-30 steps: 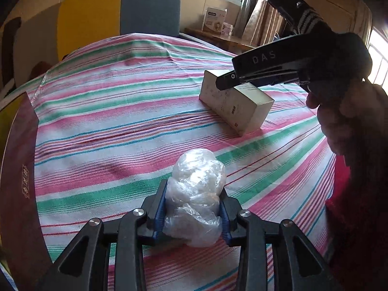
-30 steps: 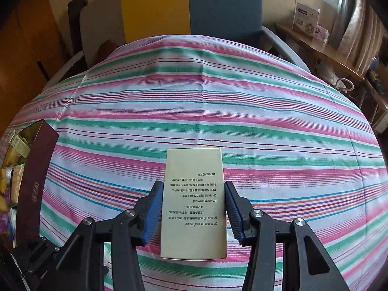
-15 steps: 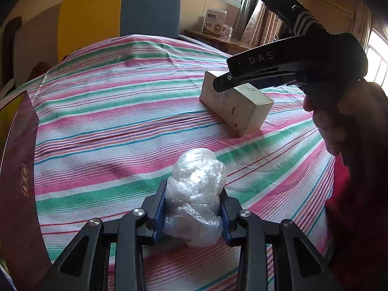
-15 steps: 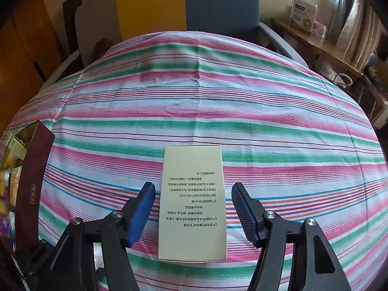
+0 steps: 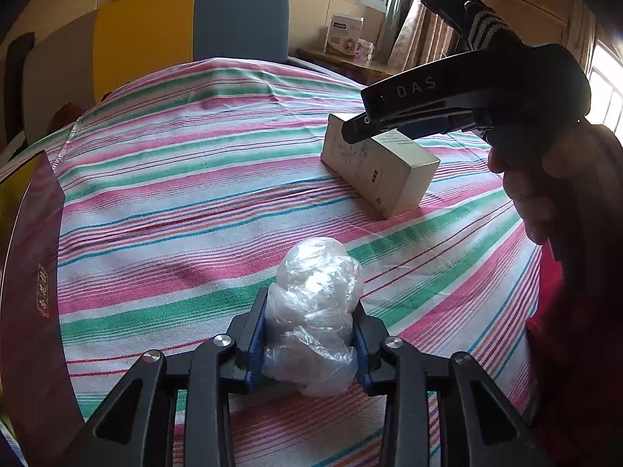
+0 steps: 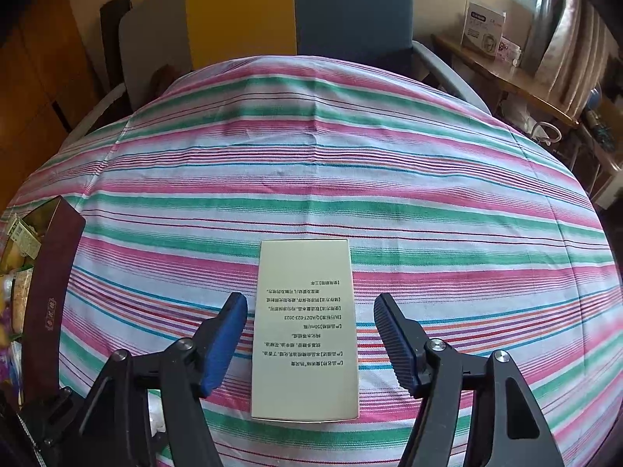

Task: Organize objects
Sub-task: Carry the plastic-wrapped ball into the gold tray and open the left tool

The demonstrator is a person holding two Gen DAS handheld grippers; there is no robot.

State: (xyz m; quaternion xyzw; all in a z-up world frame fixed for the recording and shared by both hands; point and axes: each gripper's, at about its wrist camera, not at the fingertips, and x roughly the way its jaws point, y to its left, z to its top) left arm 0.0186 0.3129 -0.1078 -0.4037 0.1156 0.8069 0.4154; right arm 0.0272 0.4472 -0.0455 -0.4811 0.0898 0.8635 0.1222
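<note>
Spreading wider than a moment ago, the right gripper's [image 6: 310, 334] blue pads [image 6: 222, 344] are now standing well clear of the cream carton [image 6: 305, 330], which they were pinching a second back.

Left wrist view: the left gripper [image 5: 309, 334] is clenching a crumpled clear plastic bag [image 5: 313, 311], holding it over the near part of the striped tablecloth [image 5: 194, 194]. Further out toward the right edge, the cream carton [image 5: 379, 171] is lying flat on the cloth, with the right gripper [image 5: 352, 132] hanging just above its far end. A dark red box lid [image 5: 31, 292] is standing along the left edge.

Right wrist view: the carton is resting lengthwise between the released jaws, printed face up, near the tablecloth's [image 6: 311, 155] front edge. The dark red box lid [image 6: 50, 292] is sitting at the left edge.
</note>
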